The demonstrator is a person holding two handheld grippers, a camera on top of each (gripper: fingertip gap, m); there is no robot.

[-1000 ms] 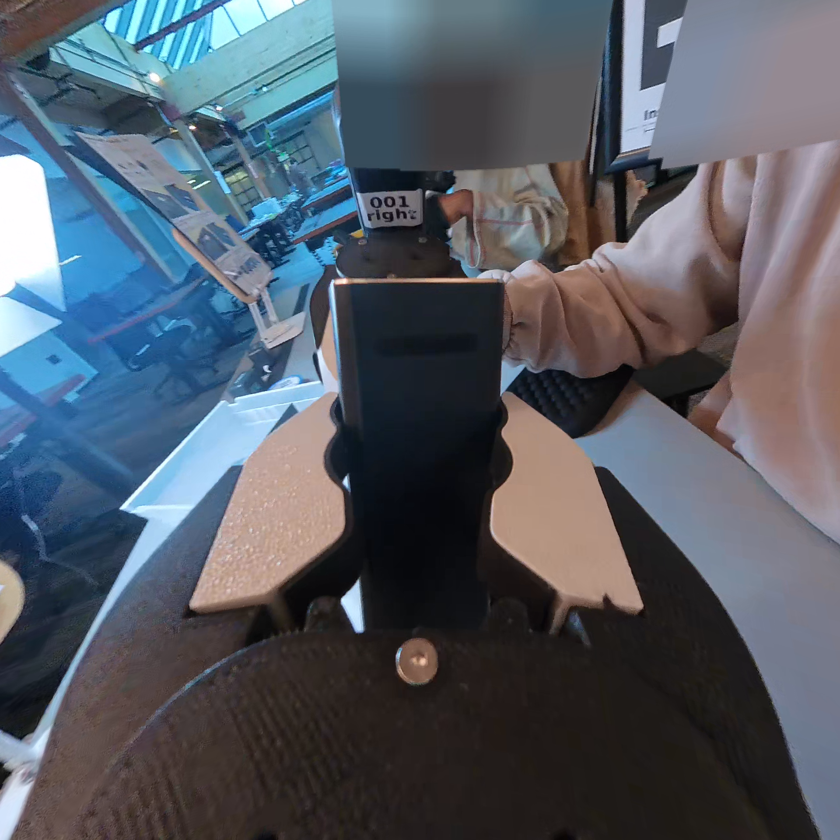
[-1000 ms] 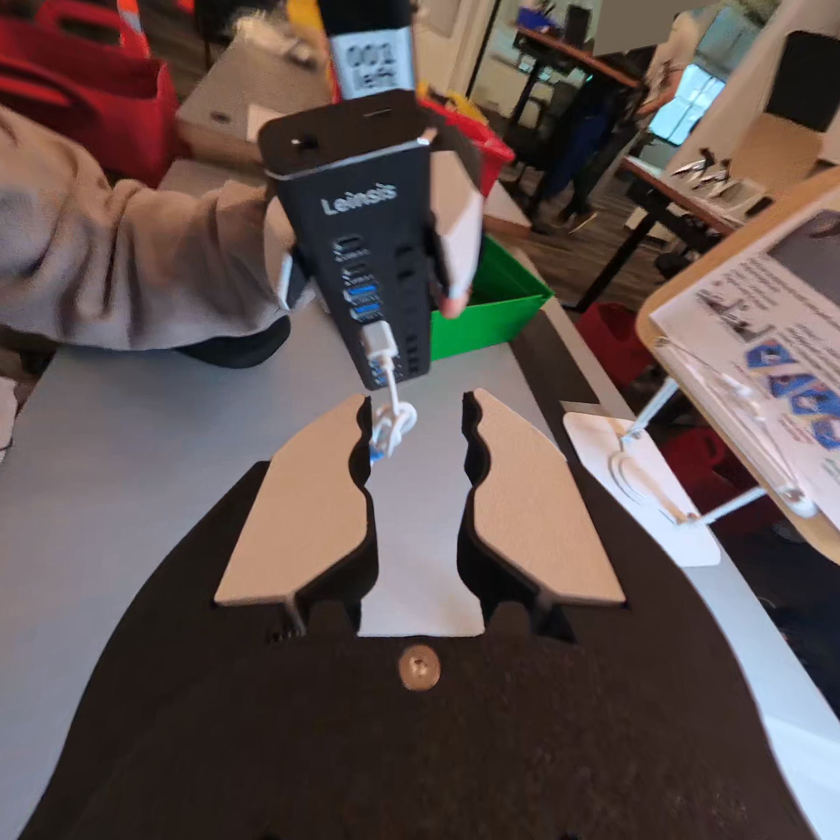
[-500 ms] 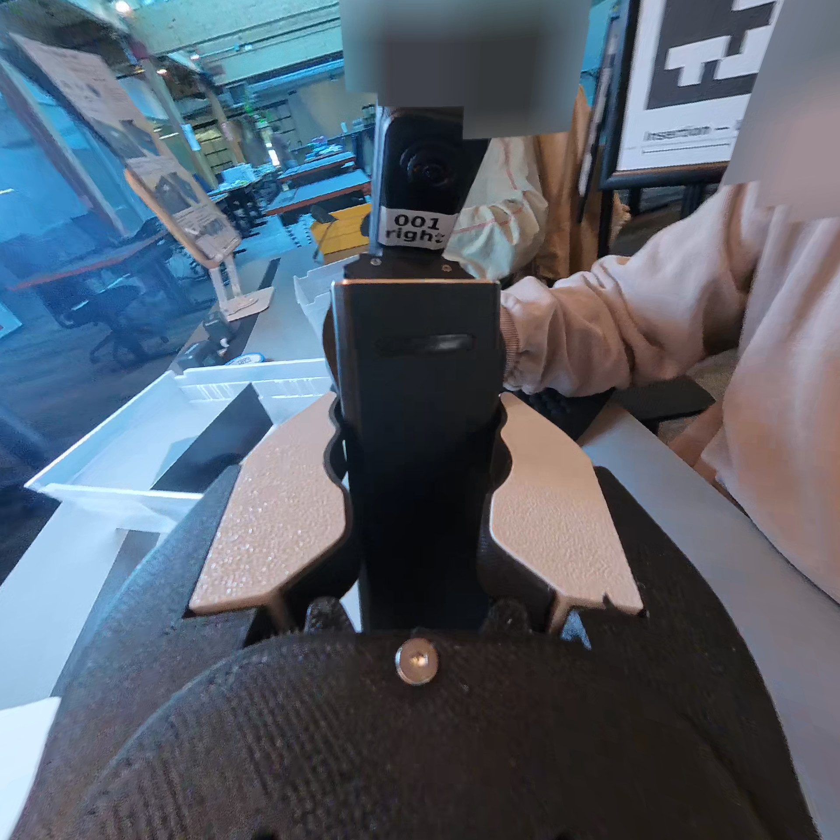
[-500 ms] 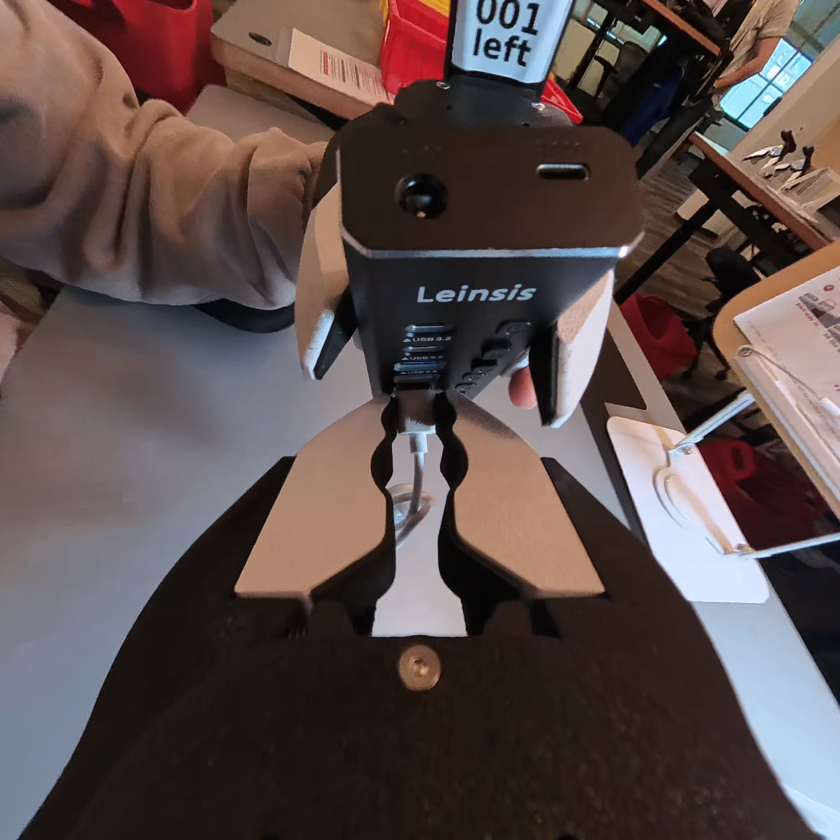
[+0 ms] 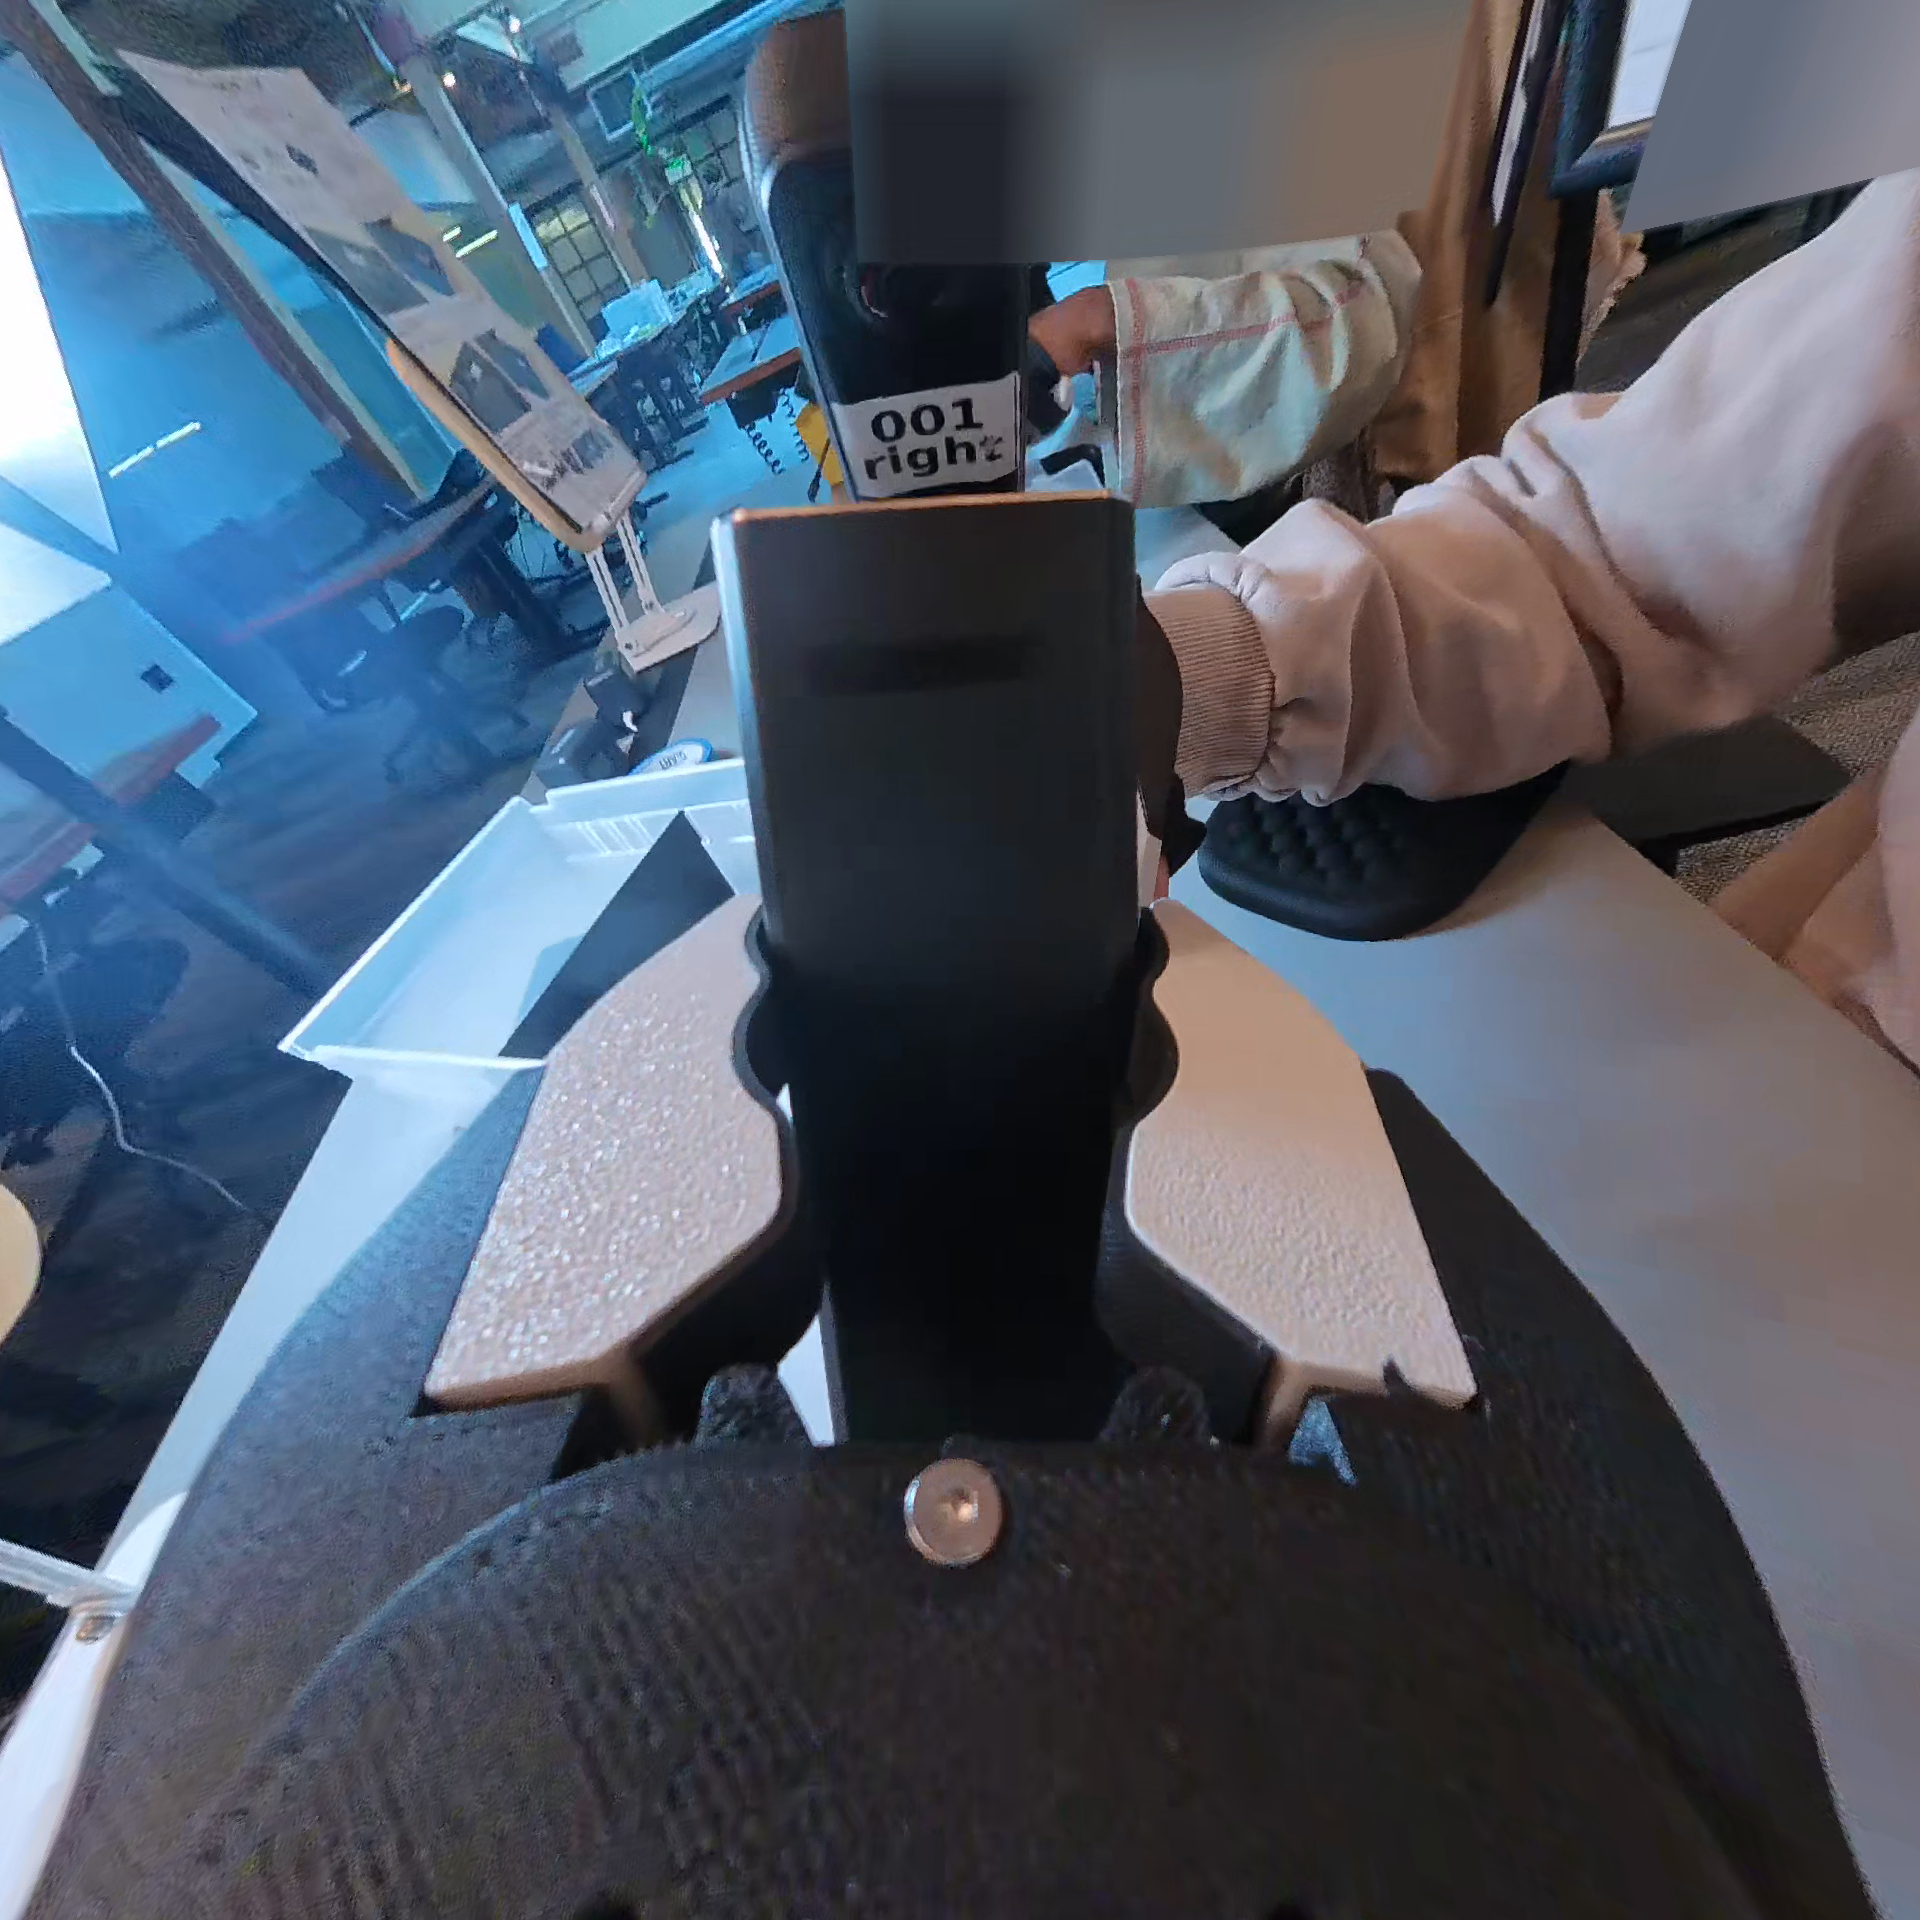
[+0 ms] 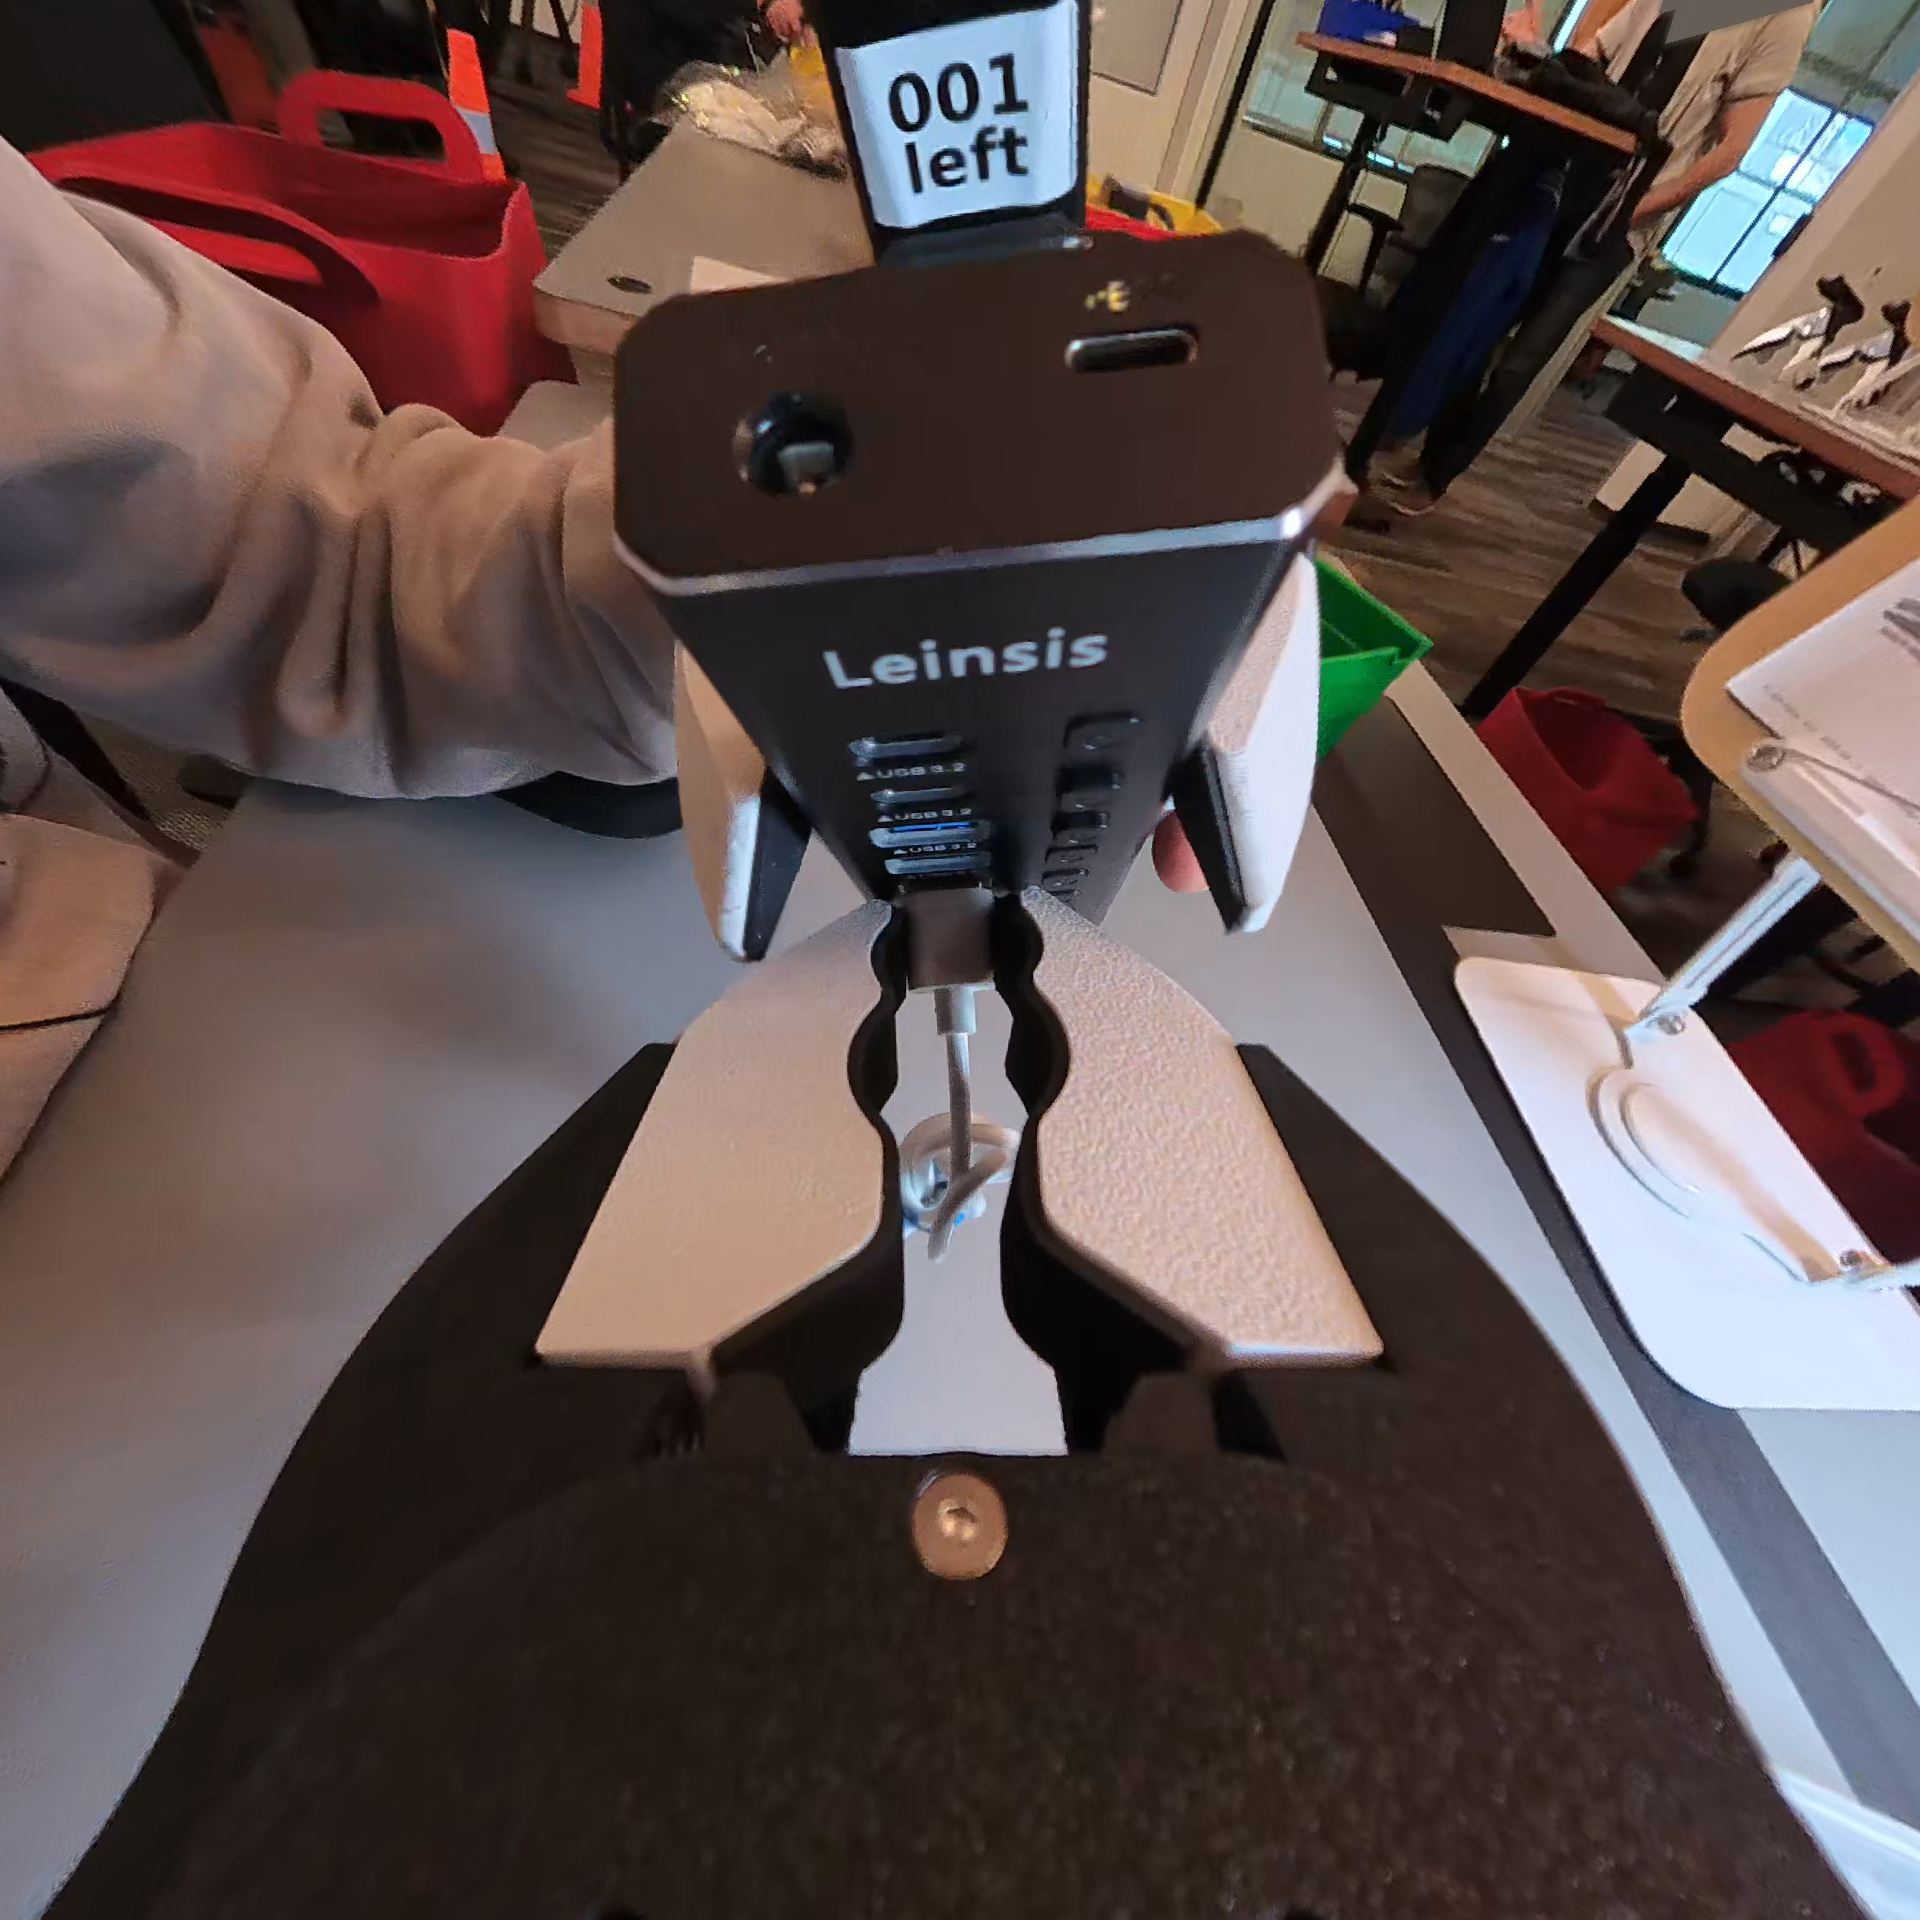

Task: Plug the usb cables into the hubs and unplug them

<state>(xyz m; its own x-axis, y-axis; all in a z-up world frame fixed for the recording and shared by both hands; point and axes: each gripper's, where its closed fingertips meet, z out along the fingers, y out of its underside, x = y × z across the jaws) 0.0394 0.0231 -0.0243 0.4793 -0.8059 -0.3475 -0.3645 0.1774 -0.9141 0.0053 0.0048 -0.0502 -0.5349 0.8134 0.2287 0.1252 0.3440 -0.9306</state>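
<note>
Left tongs clamp the hub (hiding the table); right tongs pinch its plug.

USB hub, black: 1. USB cable, white, plug end seated in the hub: 1. Grippers: 2, left gripper, right gripper. Bench, grey: 1. White tray, at 9 o'clock: 1. Green bin, at 2 o'clock: 1.

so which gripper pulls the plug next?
Right. The right gripper is already closed on the white cable's plug at the USB hub. The left gripper is clamped around the hub body, so it probably just braces.
</note>
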